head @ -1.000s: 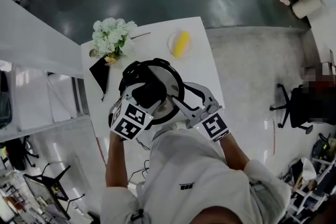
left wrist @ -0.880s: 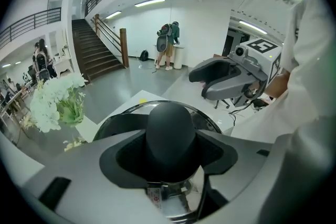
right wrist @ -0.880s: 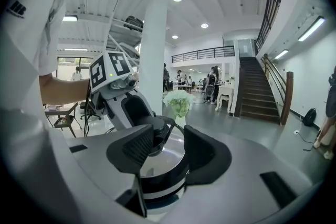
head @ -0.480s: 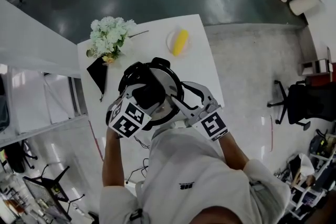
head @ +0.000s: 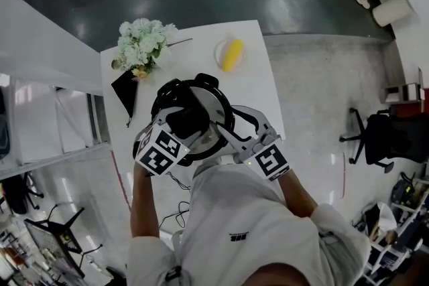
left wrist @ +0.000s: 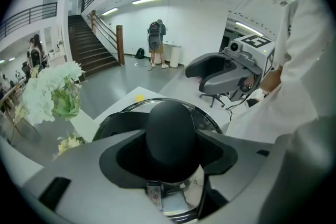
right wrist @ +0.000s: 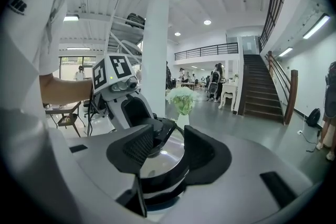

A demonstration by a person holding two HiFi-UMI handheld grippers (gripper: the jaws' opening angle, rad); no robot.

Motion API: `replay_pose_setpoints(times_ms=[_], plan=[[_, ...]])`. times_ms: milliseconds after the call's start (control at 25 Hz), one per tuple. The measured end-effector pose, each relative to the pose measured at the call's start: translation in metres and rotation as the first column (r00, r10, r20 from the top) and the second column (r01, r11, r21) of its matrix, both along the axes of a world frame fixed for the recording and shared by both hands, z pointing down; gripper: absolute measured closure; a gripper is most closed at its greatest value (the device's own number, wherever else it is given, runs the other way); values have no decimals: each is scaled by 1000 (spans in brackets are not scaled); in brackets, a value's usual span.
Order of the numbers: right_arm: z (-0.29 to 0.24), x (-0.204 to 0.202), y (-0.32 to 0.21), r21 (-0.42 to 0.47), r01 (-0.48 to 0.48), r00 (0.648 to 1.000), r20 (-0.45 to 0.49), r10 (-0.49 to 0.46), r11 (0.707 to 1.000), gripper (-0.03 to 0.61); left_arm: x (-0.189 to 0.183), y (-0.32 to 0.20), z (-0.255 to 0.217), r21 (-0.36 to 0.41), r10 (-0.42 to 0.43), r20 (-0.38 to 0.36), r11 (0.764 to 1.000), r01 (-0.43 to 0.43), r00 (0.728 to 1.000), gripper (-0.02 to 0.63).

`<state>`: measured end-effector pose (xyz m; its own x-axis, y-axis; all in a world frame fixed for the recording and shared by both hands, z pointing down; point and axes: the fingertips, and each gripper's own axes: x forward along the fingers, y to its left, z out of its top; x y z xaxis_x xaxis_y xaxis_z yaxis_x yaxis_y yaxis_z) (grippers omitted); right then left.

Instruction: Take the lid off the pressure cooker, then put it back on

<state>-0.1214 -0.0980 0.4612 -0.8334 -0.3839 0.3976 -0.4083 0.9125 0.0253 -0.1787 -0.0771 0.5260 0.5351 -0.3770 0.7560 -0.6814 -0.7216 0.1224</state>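
Note:
The steel pressure cooker [head: 216, 118] stands near the front edge of the white table [head: 255, 87] with its lid [right wrist: 167, 157] on it. My left gripper [head: 190, 121] comes over the lid from the left. In the left gripper view this gripper [left wrist: 170, 140] is shut on the lid's round black knob [left wrist: 170, 122]. My right gripper [head: 228, 133] reaches the cooker's right side. There its jaws [right wrist: 168, 152] close on the black side handle [right wrist: 157, 183] under the rim. The pot's body is mostly hidden by the grippers.
A vase of white flowers [head: 141, 43] stands at the table's far left corner, with a flat black item [head: 127, 92] beside it. A plate with a yellow thing [head: 231, 55] sits at the far edge. An office chair [head: 375, 134] is on the floor to the right.

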Motion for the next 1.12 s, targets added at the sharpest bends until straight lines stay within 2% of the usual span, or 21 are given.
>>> replay_pose_setpoints(times_ms=[120, 280, 720, 920, 1120], plan=[[2, 2, 0, -23, 0, 1000, -12, 0, 1000, 394, -2, -1, 1, -5, -66, -11, 998, 66, 998, 327], [5, -1, 3, -31, 19, 1000, -11, -20, 999, 394, 6, -1, 11, 0, -94, 26, 996, 94, 995, 327], [13, -3, 4, -46, 65, 998, -17, -66, 997, 394, 7, -2, 10, 23, -185, 20, 982, 185, 982, 327], [16, -6, 5, -64, 87, 996, -24, -89, 994, 396, 5, -3, 10, 22, -281, 21, 960, 280, 960, 327], [19, -10, 6, -66, 120, 992, -19, -121, 991, 396, 2, -5, 11, 21, -389, 22, 921, 389, 921, 327]])
